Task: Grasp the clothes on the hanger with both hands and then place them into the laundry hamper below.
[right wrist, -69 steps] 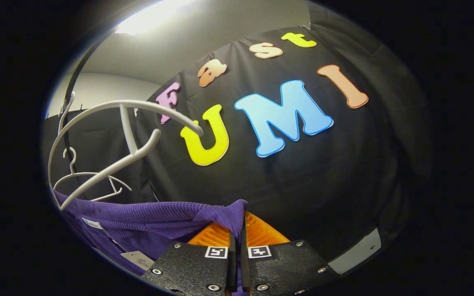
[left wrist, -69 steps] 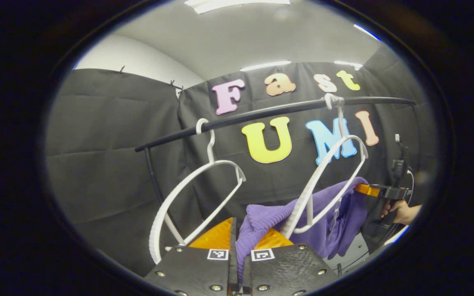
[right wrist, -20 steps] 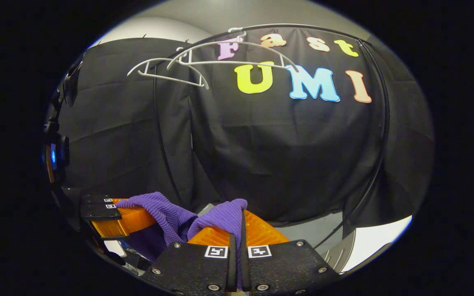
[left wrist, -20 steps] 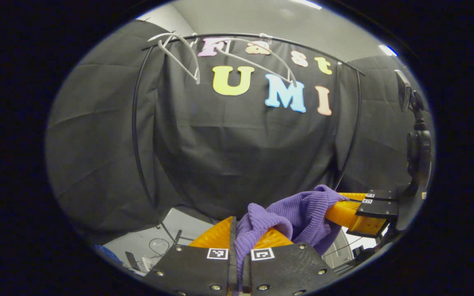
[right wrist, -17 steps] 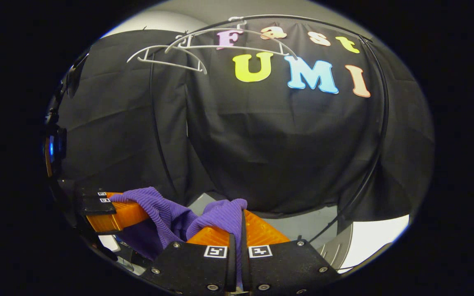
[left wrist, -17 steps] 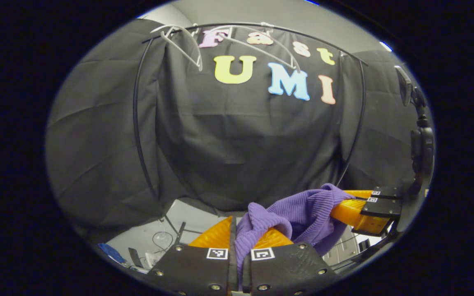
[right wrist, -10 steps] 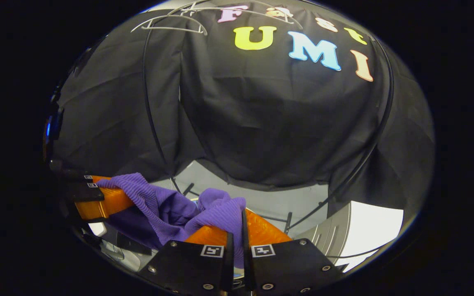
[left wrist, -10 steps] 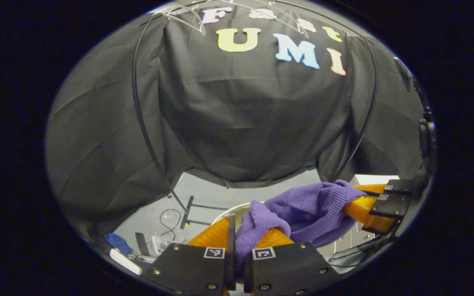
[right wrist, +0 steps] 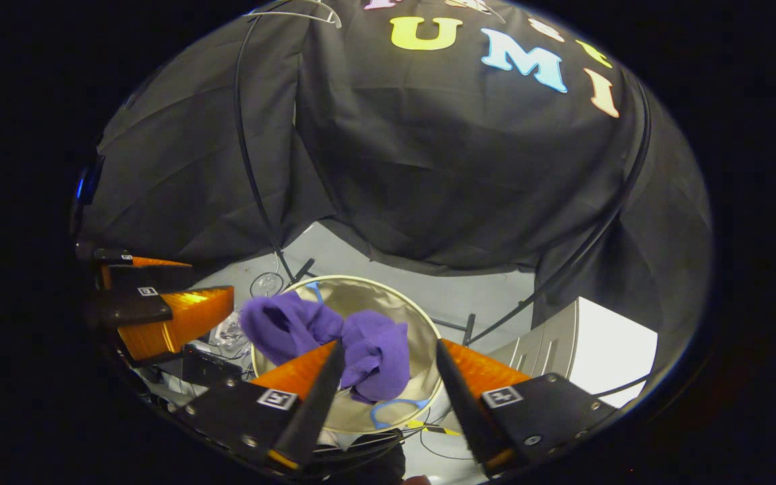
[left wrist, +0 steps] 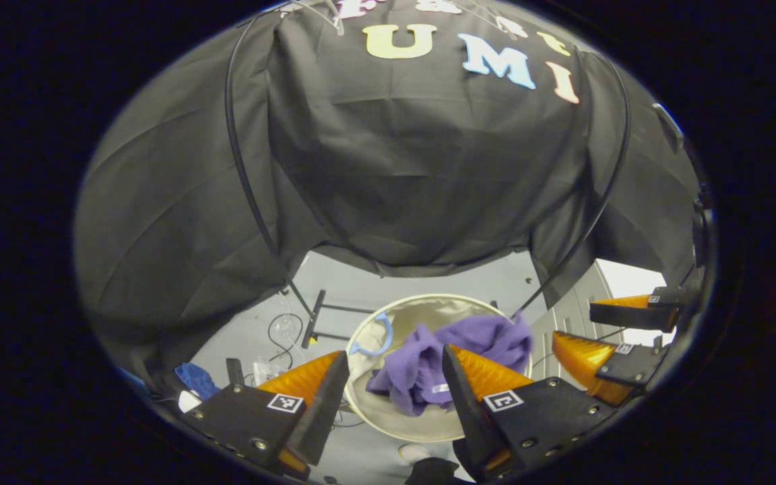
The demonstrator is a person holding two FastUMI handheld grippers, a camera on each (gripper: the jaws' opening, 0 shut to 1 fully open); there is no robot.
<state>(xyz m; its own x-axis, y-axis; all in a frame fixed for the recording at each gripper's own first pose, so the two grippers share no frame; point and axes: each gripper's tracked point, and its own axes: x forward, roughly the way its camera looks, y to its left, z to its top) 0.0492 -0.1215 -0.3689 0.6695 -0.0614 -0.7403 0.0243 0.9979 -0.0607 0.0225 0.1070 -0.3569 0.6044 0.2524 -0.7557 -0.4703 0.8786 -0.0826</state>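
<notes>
The purple ribbed garment (left wrist: 428,360) hangs loose over the mouth of the round cream laundry hamper (left wrist: 422,300), touching neither gripper; its edge is blurred. In the left gripper view my left gripper (left wrist: 395,351) is open above the hamper, with the garment seen between its fingers. The right gripper (left wrist: 573,325) stands open at the right edge. In the right gripper view my right gripper (right wrist: 389,345) is open over the same hamper (right wrist: 388,286), the garment (right wrist: 334,337) bunched below it. The left gripper (right wrist: 209,279) is open on the left.
The black tube clothes rack (left wrist: 246,168) arches over the hamper, with bare white hangers (right wrist: 294,15) at its top. Rack feet, cables and a blue cloth (left wrist: 192,380) lie on the grey floor. A white cabinet (right wrist: 613,350) stands to the right.
Both grippers came down from the hanger with the garment, tilted toward the floor and opened. The garment left both grips and dropped toward the hamper.
</notes>
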